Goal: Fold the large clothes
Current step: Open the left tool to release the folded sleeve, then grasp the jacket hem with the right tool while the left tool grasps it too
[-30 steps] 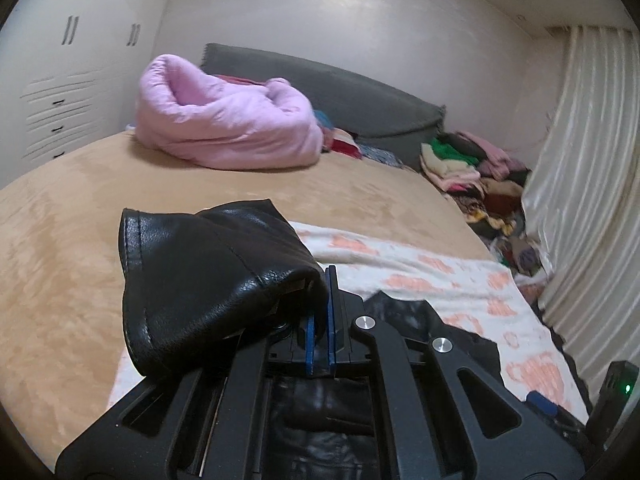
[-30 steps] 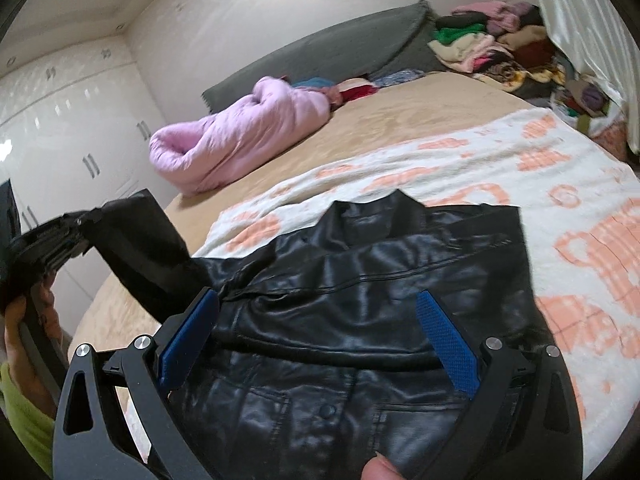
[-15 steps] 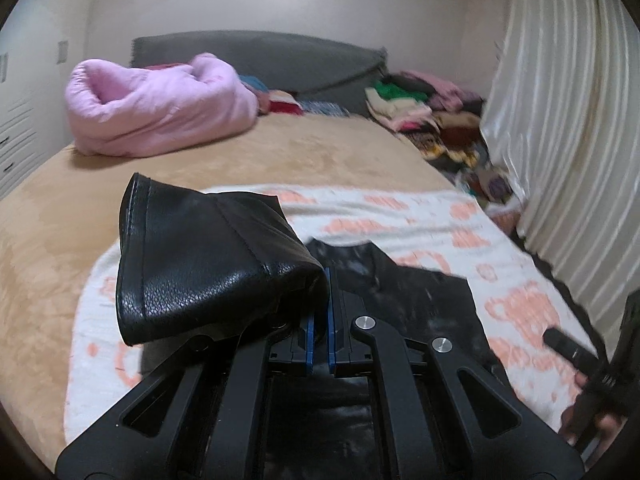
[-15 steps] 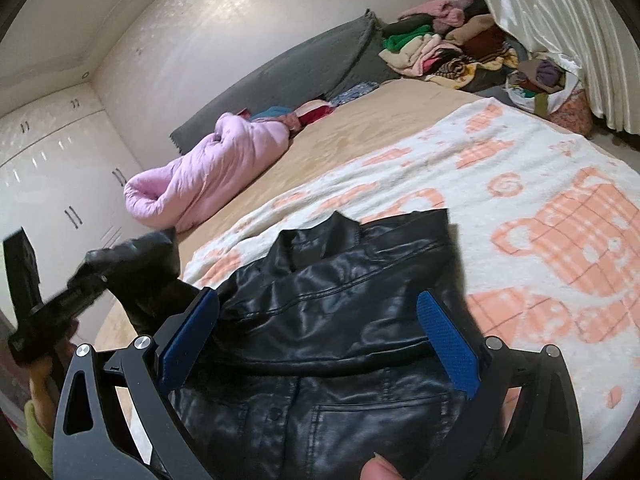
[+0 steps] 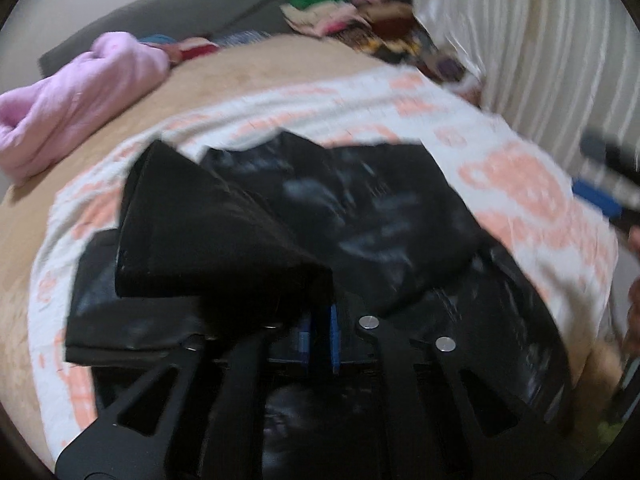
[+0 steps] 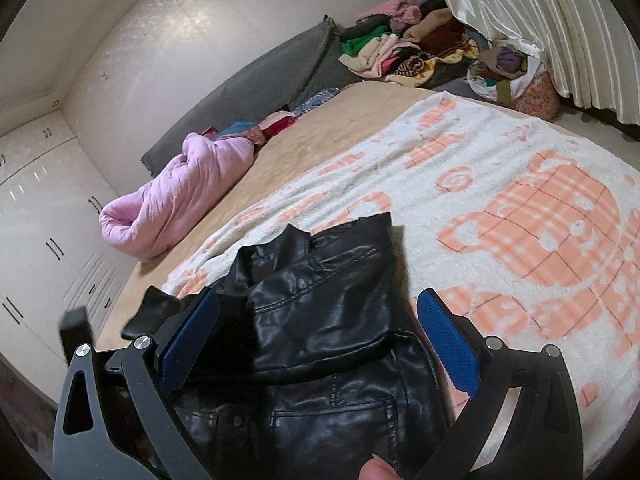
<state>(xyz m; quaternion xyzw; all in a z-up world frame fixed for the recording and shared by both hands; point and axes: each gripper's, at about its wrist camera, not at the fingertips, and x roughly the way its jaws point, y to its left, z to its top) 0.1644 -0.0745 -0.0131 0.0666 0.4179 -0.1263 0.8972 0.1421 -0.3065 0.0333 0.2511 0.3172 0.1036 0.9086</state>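
A black leather jacket (image 6: 320, 360) lies front-up on a white blanket with orange prints (image 6: 520, 200) on the bed. Its sleeve (image 5: 208, 232) is folded in over the jacket's body (image 5: 380, 216) and drapes over my left gripper (image 5: 319, 320). That gripper's jaws are opening: a narrow gap shows between the blue pads, with the sleeve's end at their tips. The picture is blurred there. My right gripper (image 6: 318, 296) hovers wide open above the jacket's chest, nothing between its pads. It also shows as a blurred shape, the right gripper (image 5: 600, 196), at the left view's edge.
A rolled pink quilt (image 6: 180, 196) lies far left on the tan bedspread (image 6: 320, 132). A grey headboard cushion (image 6: 260, 80) backs the bed. Piled clothes (image 6: 404, 48) and a white curtain (image 6: 540, 12) stand at the far right. White wardrobes (image 6: 40, 220) line the left wall.
My left gripper has swung down and right, carrying the sleeve over the jacket's body, and its pads have parted slightly. The right gripper has shifted right and stayed open.
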